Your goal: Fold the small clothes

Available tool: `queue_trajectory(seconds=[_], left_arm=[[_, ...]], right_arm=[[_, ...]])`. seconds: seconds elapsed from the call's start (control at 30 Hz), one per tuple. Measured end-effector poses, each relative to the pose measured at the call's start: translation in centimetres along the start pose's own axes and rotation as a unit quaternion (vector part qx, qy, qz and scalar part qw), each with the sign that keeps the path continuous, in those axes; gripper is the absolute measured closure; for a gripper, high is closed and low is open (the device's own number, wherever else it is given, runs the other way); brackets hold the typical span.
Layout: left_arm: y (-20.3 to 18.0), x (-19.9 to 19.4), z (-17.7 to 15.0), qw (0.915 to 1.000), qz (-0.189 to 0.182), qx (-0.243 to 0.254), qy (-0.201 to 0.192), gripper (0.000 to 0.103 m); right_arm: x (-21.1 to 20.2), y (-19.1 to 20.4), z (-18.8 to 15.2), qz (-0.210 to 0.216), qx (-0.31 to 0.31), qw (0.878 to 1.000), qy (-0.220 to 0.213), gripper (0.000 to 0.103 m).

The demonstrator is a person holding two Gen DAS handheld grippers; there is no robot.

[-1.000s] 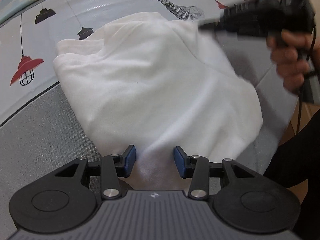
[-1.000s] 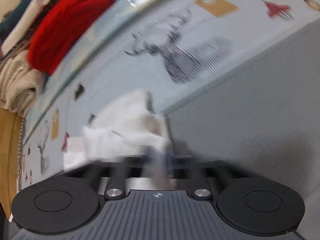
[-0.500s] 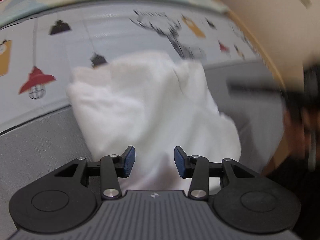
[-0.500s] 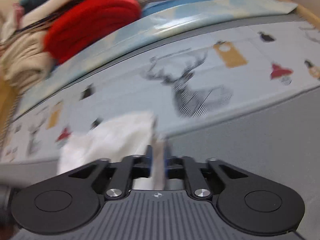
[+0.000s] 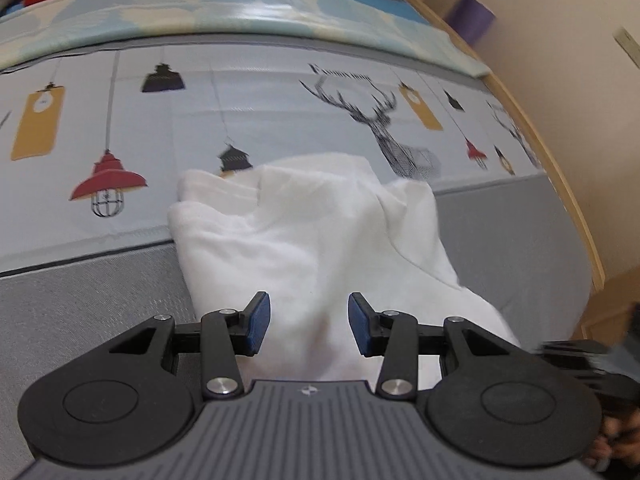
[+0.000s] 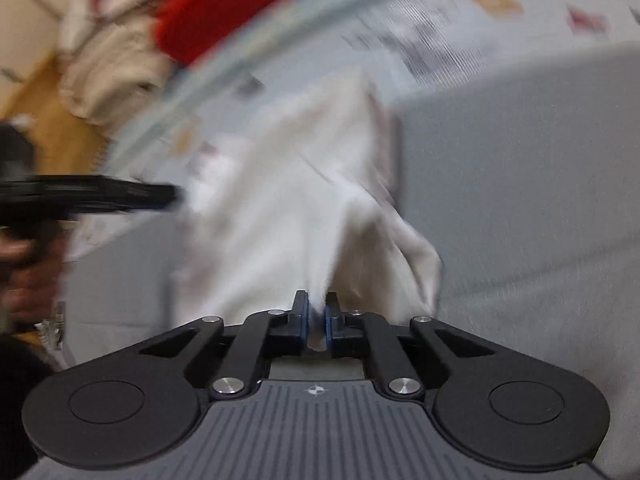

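A crumpled white garment lies on the bed, partly on the printed sheet and partly on the grey cover. My left gripper hovers over its near end, open, blue pads wide apart and pressing on nothing. In the blurred right wrist view my right gripper is closing its jaws, and a fold of the white garment is pinched between the pads. The cloth rises from there in a stretched ridge. The left tool shows as a dark blur at the left of that view, with a hand on it.
The printed sheet with lamps and a deer covers the far half of the bed, the grey cover the near half. A pile of red and beige clothes lies at the far end. A wooden bed edge runs along the right.
My right gripper has swept from the garment's far right corner to its near right side and holds cloth there. The left gripper has drawn back and up, still open.
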State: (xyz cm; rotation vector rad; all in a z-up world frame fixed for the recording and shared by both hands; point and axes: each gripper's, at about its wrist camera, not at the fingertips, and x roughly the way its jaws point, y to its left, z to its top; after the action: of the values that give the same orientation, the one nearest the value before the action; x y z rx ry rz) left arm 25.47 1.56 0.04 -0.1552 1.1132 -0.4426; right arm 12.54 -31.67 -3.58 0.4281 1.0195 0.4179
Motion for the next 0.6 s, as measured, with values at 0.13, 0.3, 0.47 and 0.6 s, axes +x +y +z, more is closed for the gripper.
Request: queue_trajectory(seconds=[0.13, 0.3, 0.47, 0.6], left_arm=[[0.5, 0.5, 0.5, 0.9998, 0.011, -0.015, -0.005, 0.056], [1.1, 1.8, 0.7, 0.9993, 0.031, -0.021, 0.01, 0.058], [1.3, 1.2, 1.0, 0.9997, 0.008, -0.024, 0.0, 0.059], [0.1, 2.1, 0.4, 0.9992, -0.015, 0.018, 0.031, 0.059]], right_arm=[[-1.8, 1.3, 1.2, -0.068, -0.078, 0.995, 0.011, 0.096], [-0.7, 1.5, 1.5, -0.172, -0.101, 0.977, 0.072, 0.09], [-2.4, 3.1, 2.4, -0.189, -0.111, 0.976, -0.009, 0.089], [-1.9, 3.3, 4.3, -0.151, -0.125, 0.98, -0.037, 0.089]])
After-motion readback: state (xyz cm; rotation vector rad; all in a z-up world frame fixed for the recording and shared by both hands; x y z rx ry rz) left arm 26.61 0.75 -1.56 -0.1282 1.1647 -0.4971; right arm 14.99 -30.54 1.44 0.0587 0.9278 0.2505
